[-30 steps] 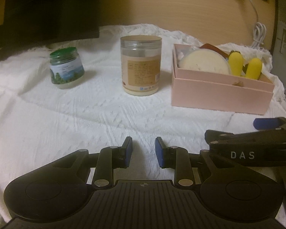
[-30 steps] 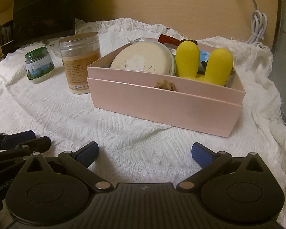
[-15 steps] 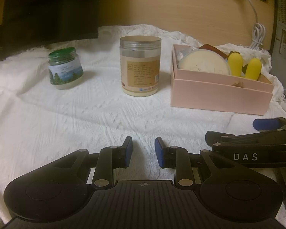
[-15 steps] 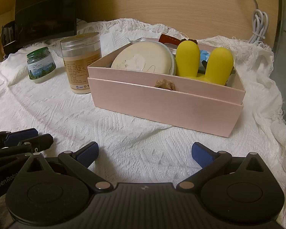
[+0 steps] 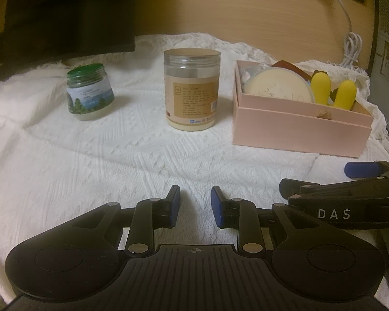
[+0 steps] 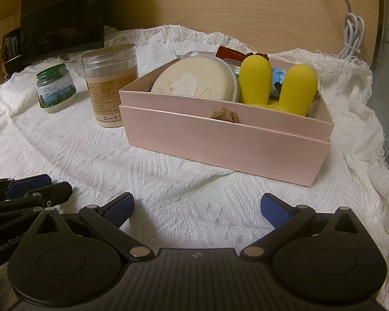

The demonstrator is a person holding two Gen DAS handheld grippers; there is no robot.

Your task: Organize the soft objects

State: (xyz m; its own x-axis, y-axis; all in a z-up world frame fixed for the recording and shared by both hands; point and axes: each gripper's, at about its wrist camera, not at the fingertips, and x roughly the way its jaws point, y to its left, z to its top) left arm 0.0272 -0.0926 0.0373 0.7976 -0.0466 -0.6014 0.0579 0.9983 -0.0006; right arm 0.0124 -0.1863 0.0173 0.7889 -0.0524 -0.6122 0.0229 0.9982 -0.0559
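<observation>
A pink box (image 5: 298, 129) (image 6: 220, 142) stands on the white cloth at the right. Inside it lie a round cream pouch (image 6: 194, 80) (image 5: 277, 86), a yellow two-eared soft toy (image 6: 277, 85) (image 5: 334, 93), a brown scrap (image 6: 224, 114) and a red packet (image 6: 229, 53). My left gripper (image 5: 195, 206) hovers low over the cloth in front of the jars, open by a narrow gap with nothing between its fingers. My right gripper (image 6: 197, 207) stands wide open before the box, empty; it also shows at the right edge of the left wrist view (image 5: 350, 181).
A tall clear jar with a tan label (image 5: 192, 90) (image 6: 109, 83) and a small green-lidded jar (image 5: 89, 93) (image 6: 55, 88) stand left of the box. A dark monitor (image 6: 62, 18) is behind them. A white cable (image 5: 350, 49) hangs on the wooden wall.
</observation>
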